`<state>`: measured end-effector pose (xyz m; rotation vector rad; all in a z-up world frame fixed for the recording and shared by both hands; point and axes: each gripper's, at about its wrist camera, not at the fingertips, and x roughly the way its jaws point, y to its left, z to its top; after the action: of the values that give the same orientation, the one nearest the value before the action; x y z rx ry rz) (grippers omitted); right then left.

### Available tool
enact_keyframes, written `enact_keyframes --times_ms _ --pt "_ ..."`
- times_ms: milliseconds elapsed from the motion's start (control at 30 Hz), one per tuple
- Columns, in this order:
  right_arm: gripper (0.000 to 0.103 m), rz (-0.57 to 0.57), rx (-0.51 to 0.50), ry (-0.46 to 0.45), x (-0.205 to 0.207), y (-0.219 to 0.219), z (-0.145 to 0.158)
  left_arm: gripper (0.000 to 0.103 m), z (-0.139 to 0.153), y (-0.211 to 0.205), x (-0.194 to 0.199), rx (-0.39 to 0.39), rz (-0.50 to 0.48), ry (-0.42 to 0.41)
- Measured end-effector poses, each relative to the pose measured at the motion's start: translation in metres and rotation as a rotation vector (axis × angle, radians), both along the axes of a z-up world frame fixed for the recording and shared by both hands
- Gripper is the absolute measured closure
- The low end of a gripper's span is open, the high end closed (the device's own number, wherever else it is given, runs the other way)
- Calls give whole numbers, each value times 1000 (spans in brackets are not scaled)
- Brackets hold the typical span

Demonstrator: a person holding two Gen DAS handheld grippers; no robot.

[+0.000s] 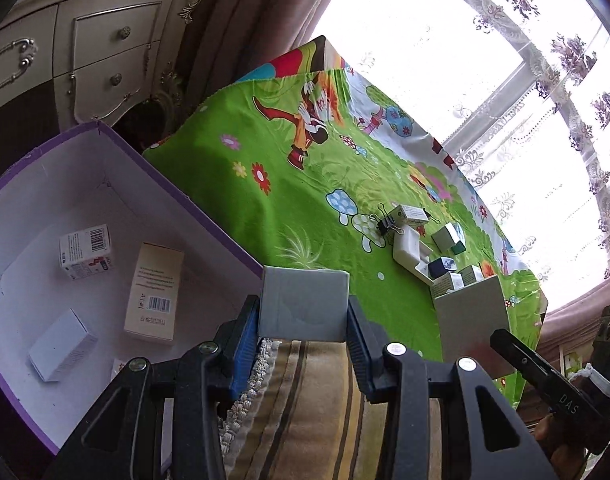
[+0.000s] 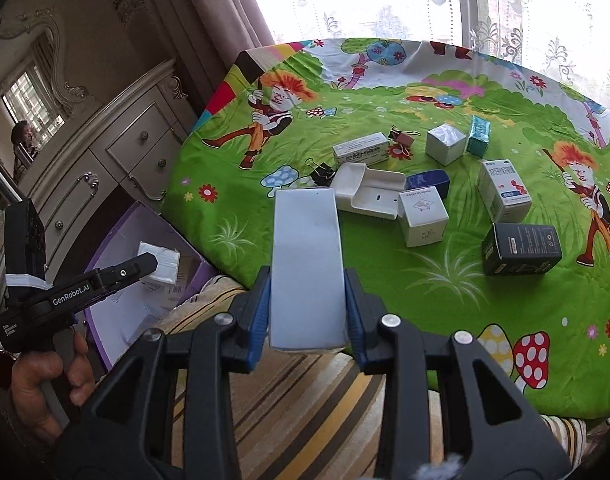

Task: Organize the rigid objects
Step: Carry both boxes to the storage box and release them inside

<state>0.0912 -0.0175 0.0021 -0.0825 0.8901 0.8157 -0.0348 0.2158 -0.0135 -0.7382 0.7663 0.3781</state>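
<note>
My left gripper [image 1: 303, 312] holds a small grey box [image 1: 303, 300] tight between its blue pads. My right gripper [image 2: 307, 312] pinches a long pale box [image 2: 307, 264] the same way. The big purple bin [image 1: 117, 208] sits low beside the green table cloth [image 1: 305, 200], off to my left, with a few boxes already lying inside. More boxes wait on the cloth. I think I should carry the grey box over the bin first, go low, and only then let go, so it lands flat and does not bounce out.
</note>
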Motion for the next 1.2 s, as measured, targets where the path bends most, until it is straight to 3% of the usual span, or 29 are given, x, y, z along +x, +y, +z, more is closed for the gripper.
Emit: enact_keyframes --times_ms 200,567,767,833,900,1067,1200 --pt "64 122 21 49 -27 49 -1 61 1 28 -24 -12 115 -17" --pt "64 292 -7 31 -75 122 -8 61 -5 62 -59 -52 271 -34" --pt "64 338 6 94 -80 144 -22 59 -8 73 -70 -69 322 -33" --pt "63 351 0 129 -80 149 -29 54 -10 76 -75 -75 357 -19" --pt "58 360 -29 149 -82 152 -35 46 -13 81 -79 -85 384 -13" --pt "38 319 -36 144 -79 145 -36 46 -16 82 -80 -96 390 -6" --pt "37 292 -44 141 -75 140 -37 46 -15 79 -78 -86 386 -2"
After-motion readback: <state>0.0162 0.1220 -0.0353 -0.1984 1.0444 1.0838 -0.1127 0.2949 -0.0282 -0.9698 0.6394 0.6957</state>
